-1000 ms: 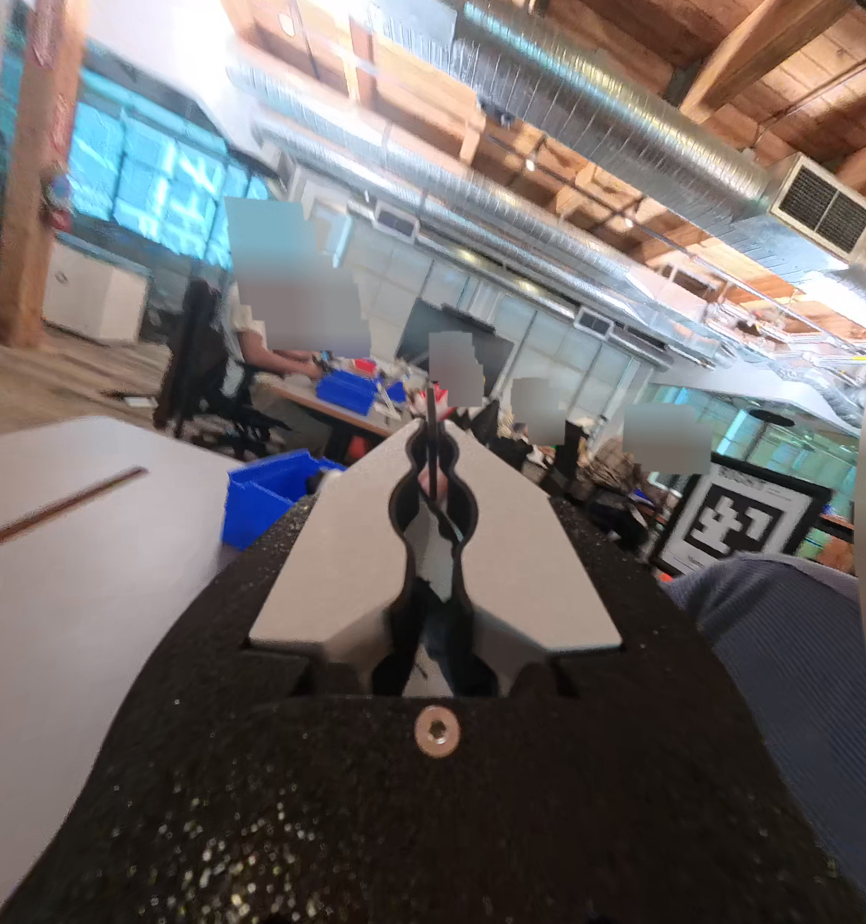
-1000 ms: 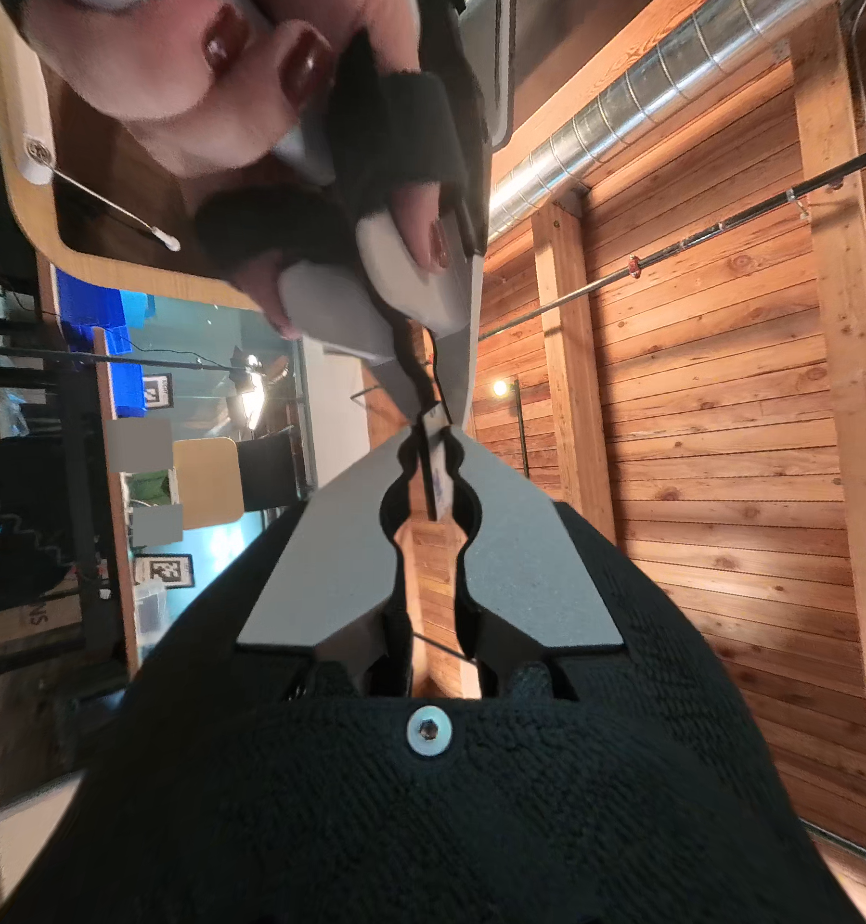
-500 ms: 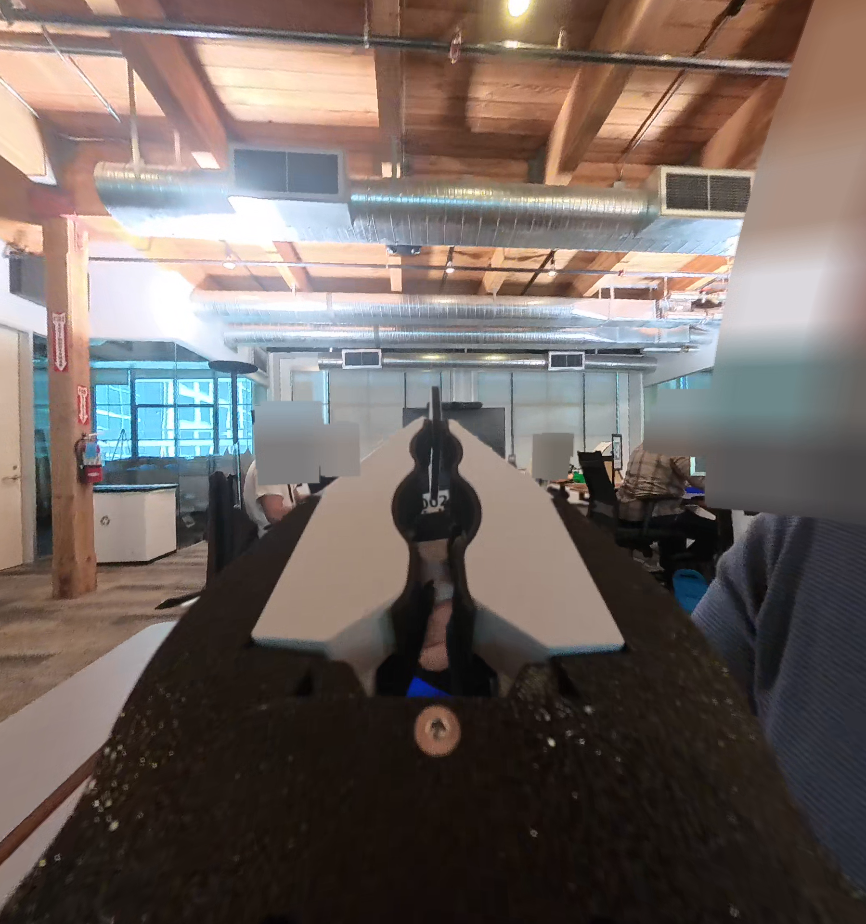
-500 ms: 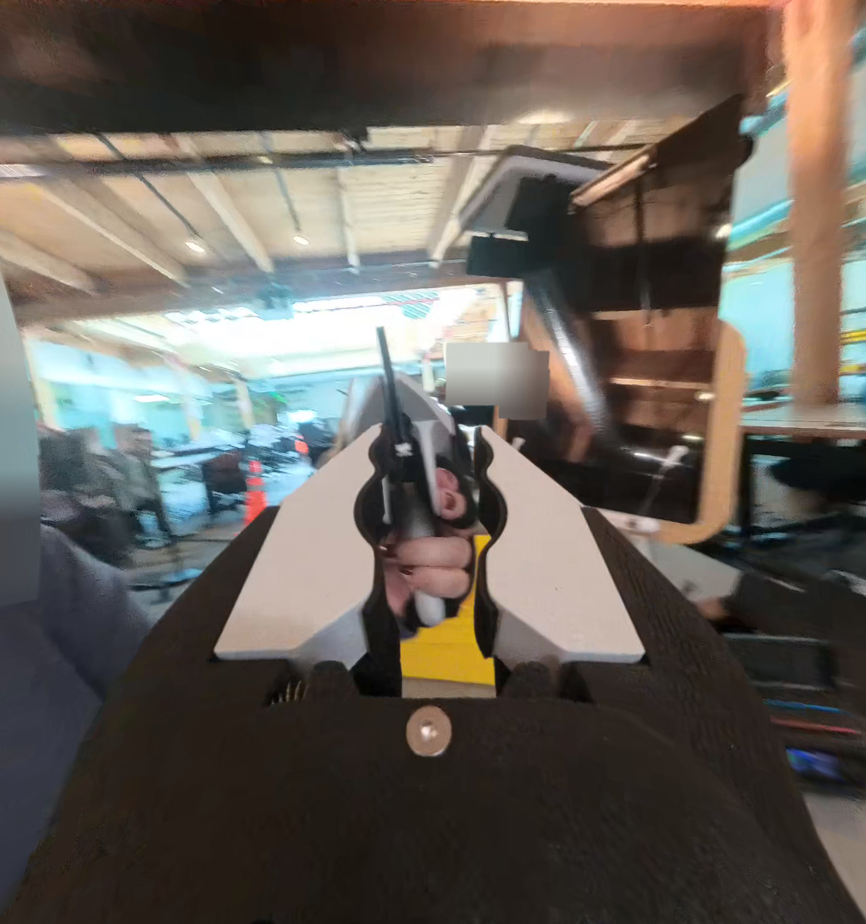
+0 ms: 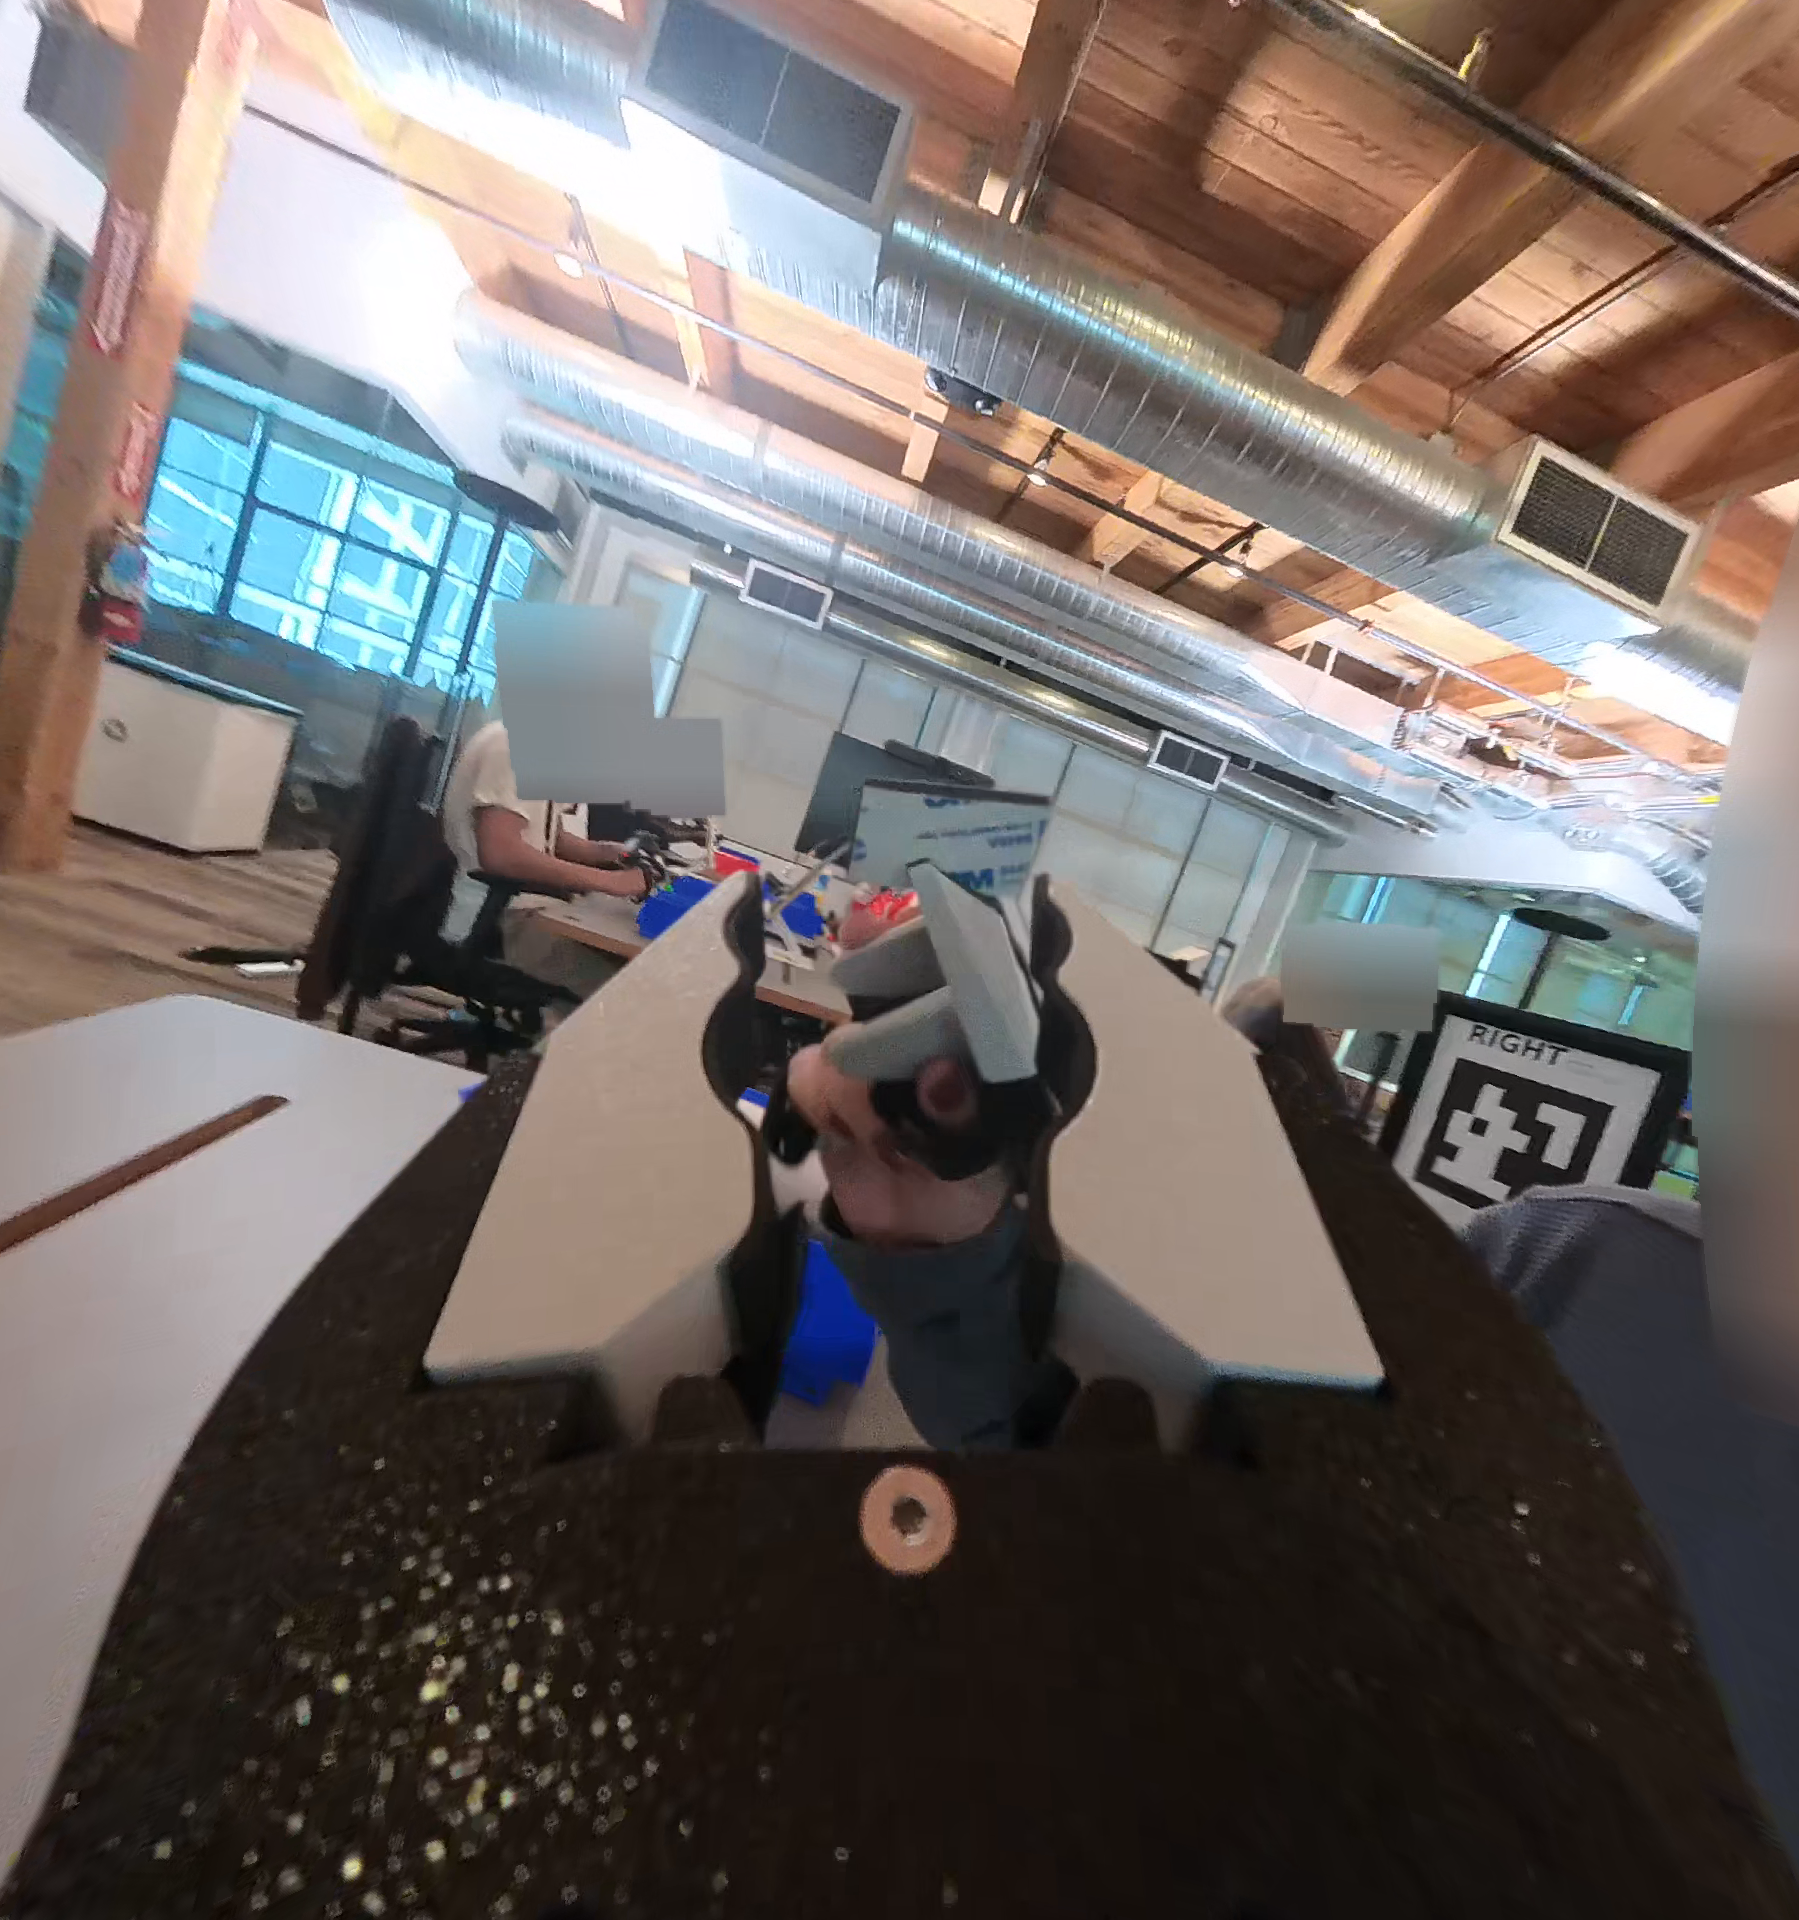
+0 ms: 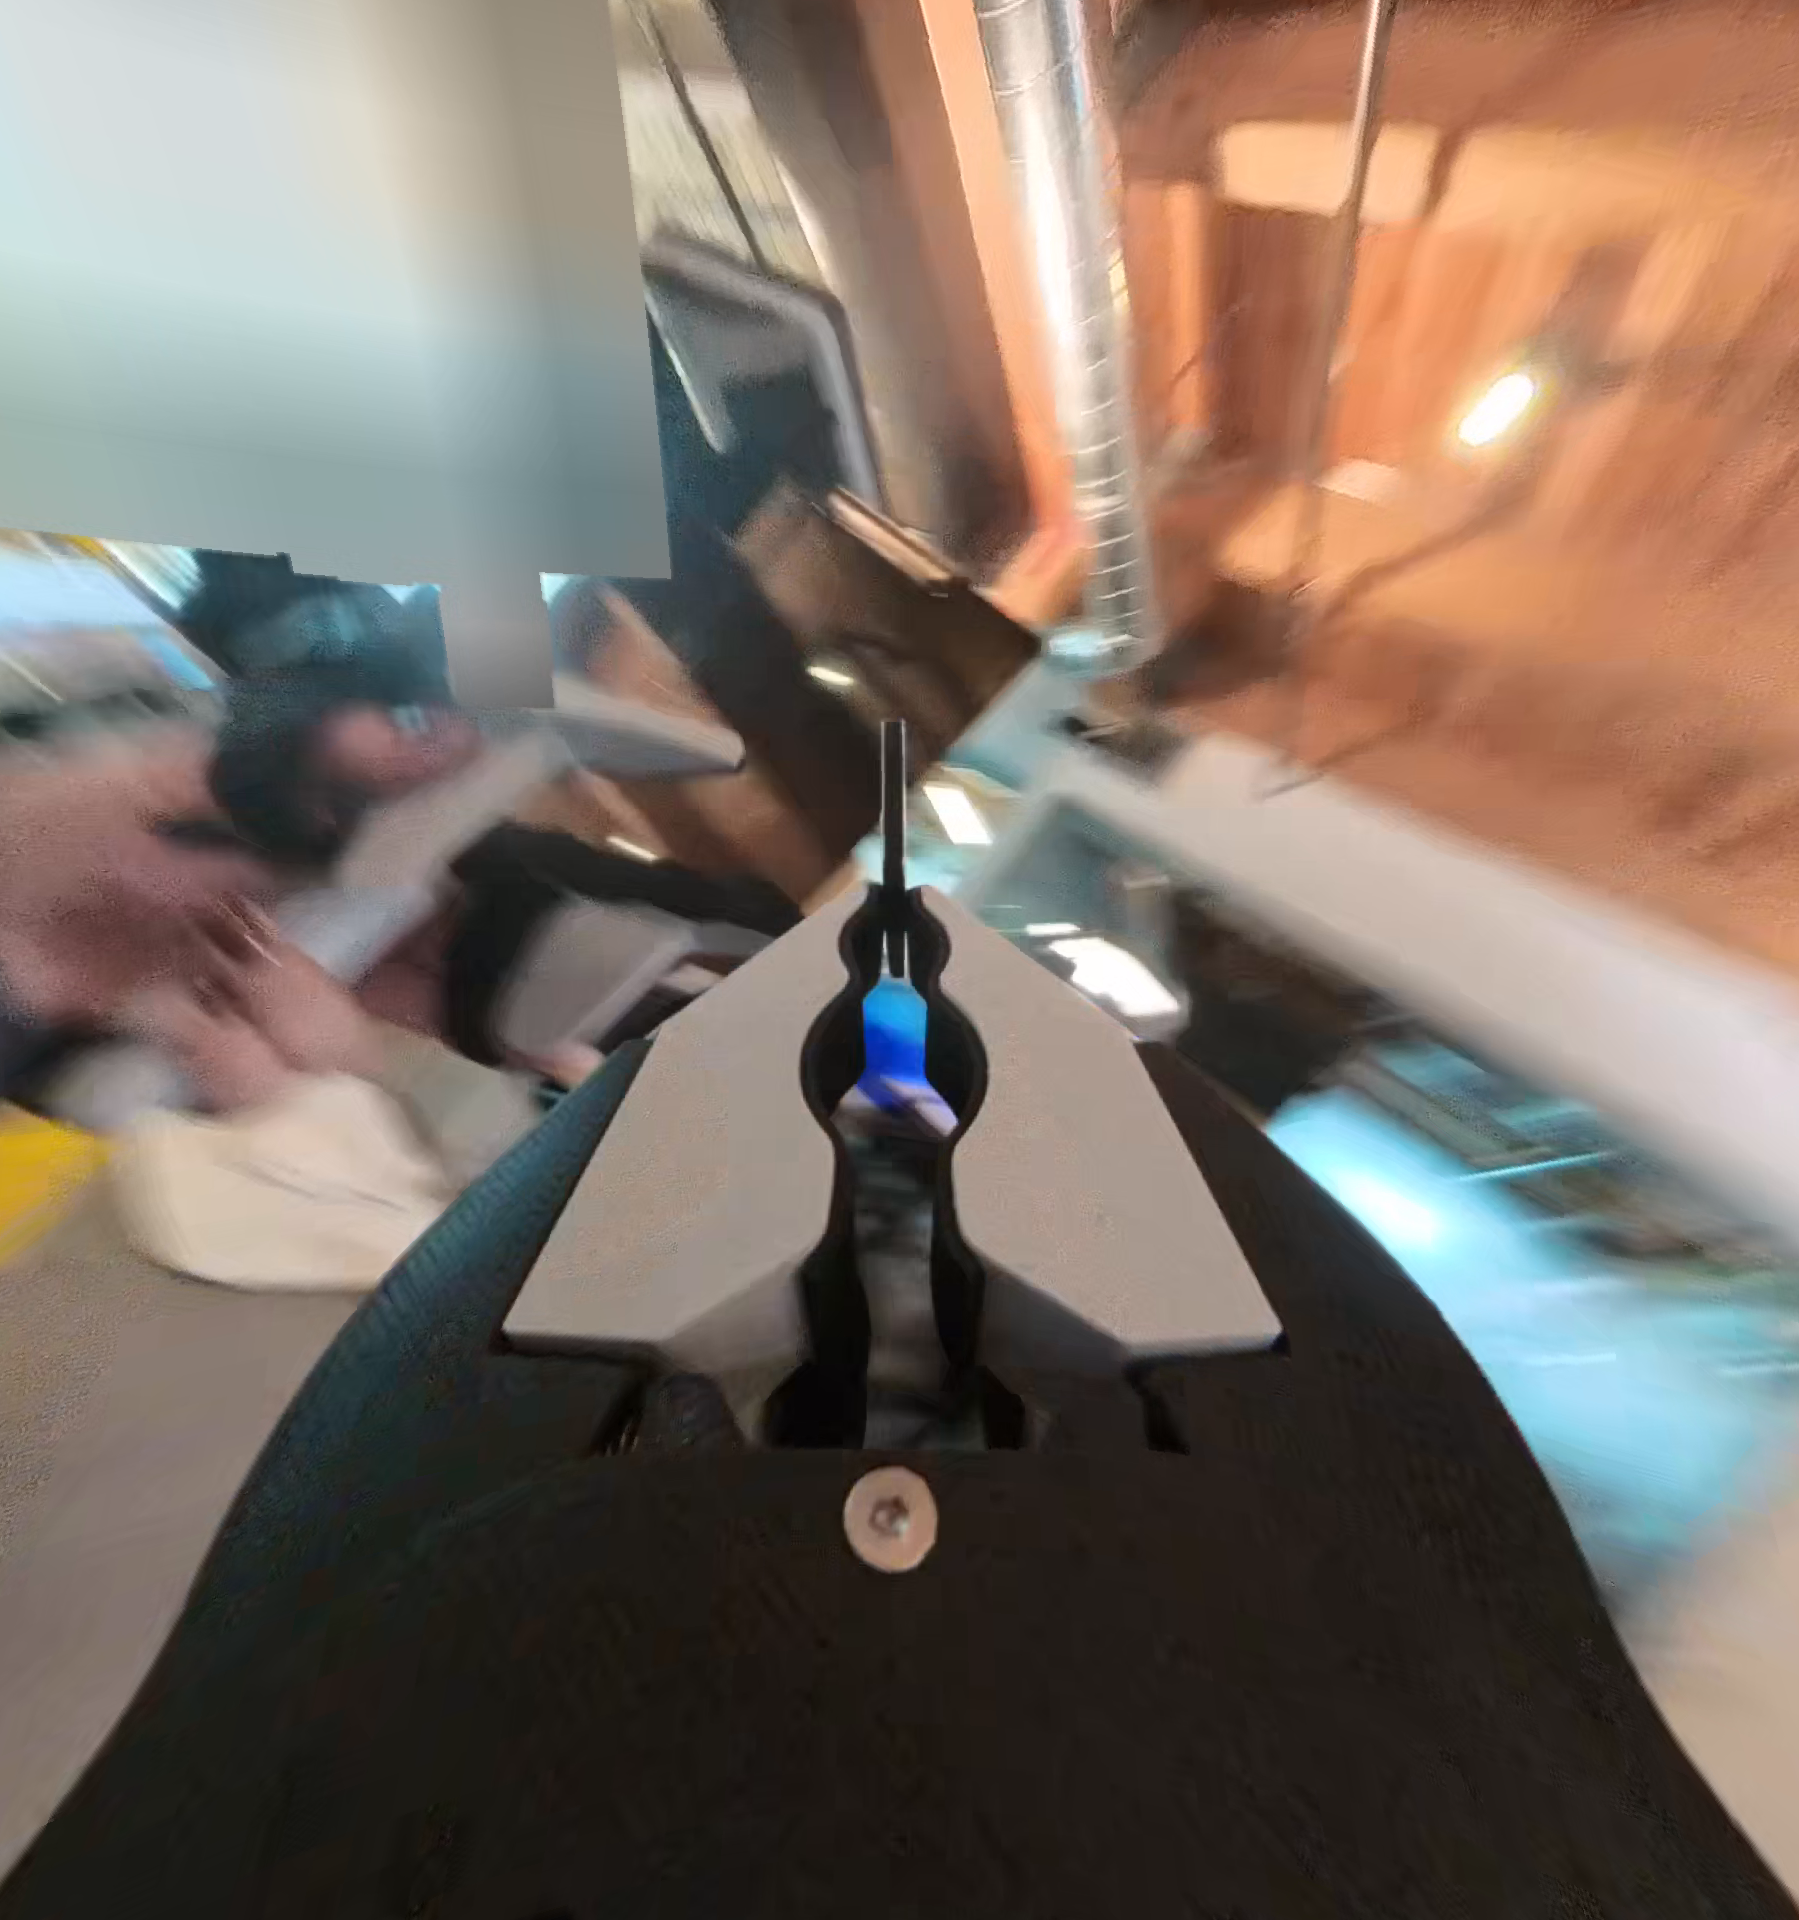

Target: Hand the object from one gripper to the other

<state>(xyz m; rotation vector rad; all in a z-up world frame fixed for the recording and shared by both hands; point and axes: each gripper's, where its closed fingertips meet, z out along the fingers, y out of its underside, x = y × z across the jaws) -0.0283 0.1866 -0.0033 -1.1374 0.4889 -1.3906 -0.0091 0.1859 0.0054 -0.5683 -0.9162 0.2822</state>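
The object is a thin flat card. In the right wrist view it shows edge-on as a dark strip [image 6: 893, 810] sticking out of my right gripper [image 6: 893, 899], which is shut on it. In the left wrist view my left gripper [image 5: 895, 894] is open and empty. Between its jaws I see the right gripper's grey fingers [image 5: 978, 987], held by a hand [image 5: 895, 1174], with the pale card [image 5: 952, 836] at their tip. The right wrist view is heavily blurred; the left gripper [image 6: 562, 956] and its hand show dimly at the left.
A white table [image 5: 95, 1195] lies at the left with blue bins [image 5: 822, 1340] beyond its edge. A black-and-white marker board [image 5: 1518, 1132] stands at the right beside a blue sleeve [image 5: 1653, 1351]. A person sits at a far desk [image 5: 500, 831].
The left gripper, shut on the card before, has opened and let it go. The right gripper, open half a second ago, has shut on the card and is swinging away.
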